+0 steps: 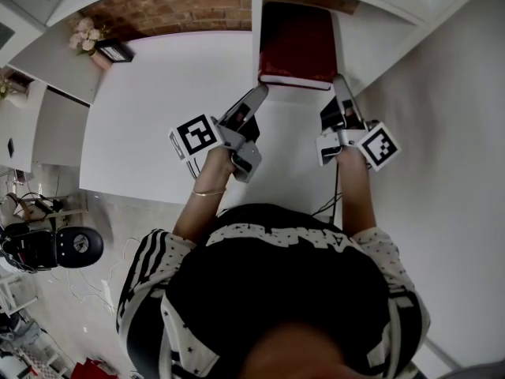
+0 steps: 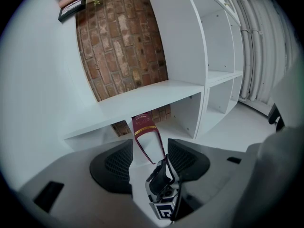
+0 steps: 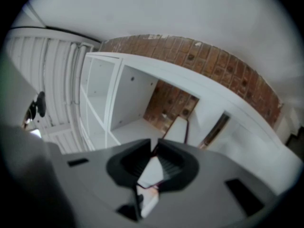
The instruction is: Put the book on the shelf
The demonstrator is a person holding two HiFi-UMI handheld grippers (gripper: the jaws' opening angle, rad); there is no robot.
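Observation:
The dark red book (image 1: 296, 44) lies in a compartment of the white shelf (image 1: 256, 14), its near edge toward me. My right gripper (image 1: 341, 87) reaches in at the book's right near corner. In the right gripper view its jaws (image 3: 154, 155) are shut on a thin edge of the book (image 3: 176, 129), white paper with a red rim. My left gripper (image 1: 256, 99) sits at the book's left near corner, open. In the left gripper view the book (image 2: 144, 127) shows ahead between the wide-set pads (image 2: 118, 163) and apart from them, with the right gripper (image 2: 163, 177) at its near end.
A brick wall (image 2: 123, 42) backs the shelf. A black picture frame (image 1: 116, 51) and pale flowers (image 1: 85, 34) stand at the far left of the white top (image 1: 173, 117). More white compartments (image 2: 221, 75) lie to the right. A person's torso fills the lower head view.

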